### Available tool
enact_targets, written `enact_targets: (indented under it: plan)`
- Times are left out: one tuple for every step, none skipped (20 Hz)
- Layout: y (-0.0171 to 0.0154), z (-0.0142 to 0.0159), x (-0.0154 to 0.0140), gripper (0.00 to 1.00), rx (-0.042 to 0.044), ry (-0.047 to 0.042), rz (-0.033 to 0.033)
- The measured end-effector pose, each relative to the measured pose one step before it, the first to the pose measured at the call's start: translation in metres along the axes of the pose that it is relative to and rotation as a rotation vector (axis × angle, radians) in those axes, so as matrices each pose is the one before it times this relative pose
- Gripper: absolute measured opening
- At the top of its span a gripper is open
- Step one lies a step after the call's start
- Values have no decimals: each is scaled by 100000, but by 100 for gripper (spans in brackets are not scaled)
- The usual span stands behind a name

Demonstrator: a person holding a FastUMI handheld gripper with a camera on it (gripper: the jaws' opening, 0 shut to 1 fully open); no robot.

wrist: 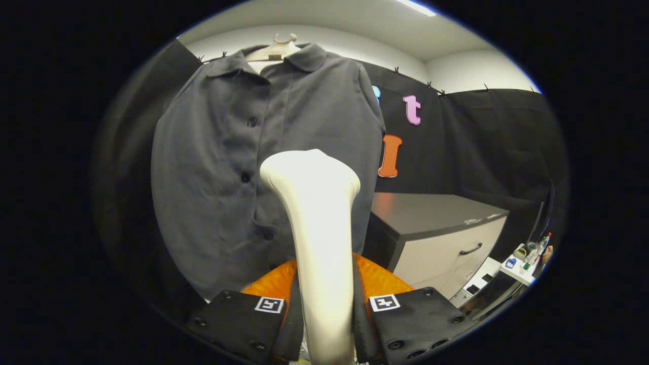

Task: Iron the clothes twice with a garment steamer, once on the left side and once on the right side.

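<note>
A grey button-front shirt (228, 167) hangs on a pale hanger (276, 50) in front of the dark booth wall. A cream-white garment steamer (319, 218) stands upright between my fingers, its handle clamped low down and its wide head risen to the middle of the shirt, right of the button row. The head sits close to the cloth; contact cannot be told. My gripper (325, 309) is shut on the steamer handle, one finger pressing each side.
A low cabinet (446, 238) with a dark top and a pale drawer stands right of the shirt. Further right, a small white table (527, 263) holds bottles and small items. An orange object (377, 279) lies just beyond the fingers.
</note>
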State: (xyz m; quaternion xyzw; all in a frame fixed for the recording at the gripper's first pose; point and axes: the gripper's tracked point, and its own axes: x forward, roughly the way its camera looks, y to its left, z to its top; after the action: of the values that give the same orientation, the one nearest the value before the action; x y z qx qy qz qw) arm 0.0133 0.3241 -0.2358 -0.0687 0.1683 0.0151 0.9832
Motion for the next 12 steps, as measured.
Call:
enact_targets:
  plan:
    - [424, 1902, 17, 47, -60, -3161, 865]
    - [556, 1917, -18, 47, 180, -3351, 1063]
    - [551, 1675, -37, 47, 321, -3363, 1234]
    - [718, 1752, 249, 47, 466, -3400, 1072]
    - [747, 1378, -298, 47, 78, -3094, 1129]
    - [888, 1423, 143, 47, 235, -2258, 1138]
    - [1031, 920, -42, 47, 47, -1182, 1290]
    - [1296, 751, 496, 47, 461, -989, 1858]
    - [1411, 605, 525, 47, 1068, -560, 3024]
    - [1351, 481, 511, 47, 1218, 143, 3261]
    - [1092, 328, 660, 47, 509, -82, 2210]
    - [852, 230, 459, 47, -69, -213, 1273]
